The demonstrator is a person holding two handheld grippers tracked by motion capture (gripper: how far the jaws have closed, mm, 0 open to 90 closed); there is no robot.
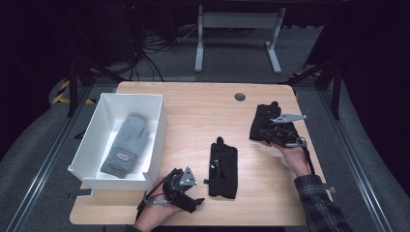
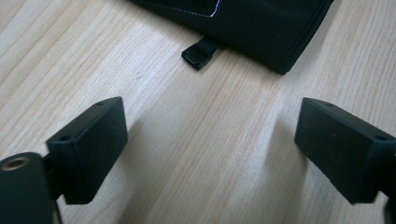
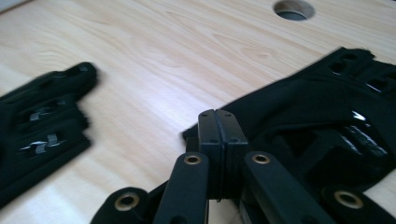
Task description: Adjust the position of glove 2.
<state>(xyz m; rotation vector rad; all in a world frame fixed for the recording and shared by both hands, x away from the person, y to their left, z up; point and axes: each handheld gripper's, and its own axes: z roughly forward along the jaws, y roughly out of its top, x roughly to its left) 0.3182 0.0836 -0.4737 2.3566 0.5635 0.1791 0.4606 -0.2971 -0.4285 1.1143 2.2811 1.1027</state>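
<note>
Two black gloves lie on the wooden table. One glove (image 1: 223, 166) is flat near the front middle, fingers pointing away from me. My left gripper (image 1: 196, 191) rests just left of its cuff, jaws wide open over bare wood (image 2: 210, 121); the cuff (image 2: 261, 28) and its small pull tab (image 2: 201, 52) lie just ahead, untouched. The other glove (image 1: 263, 118) is at the right. My right gripper (image 1: 270, 131) has its jaws pressed together (image 3: 218, 119) on the near edge of that glove (image 3: 317, 107). The front-middle glove (image 3: 37, 121) appears blurred at the left of the right gripper view.
A white open box (image 1: 92, 140) stands at the table's left with a grey mitten (image 1: 126, 145) inside. A round cable hole (image 1: 240, 96) sits near the far edge. Bare wood lies between the gloves. Table legs and cables are on the floor beyond.
</note>
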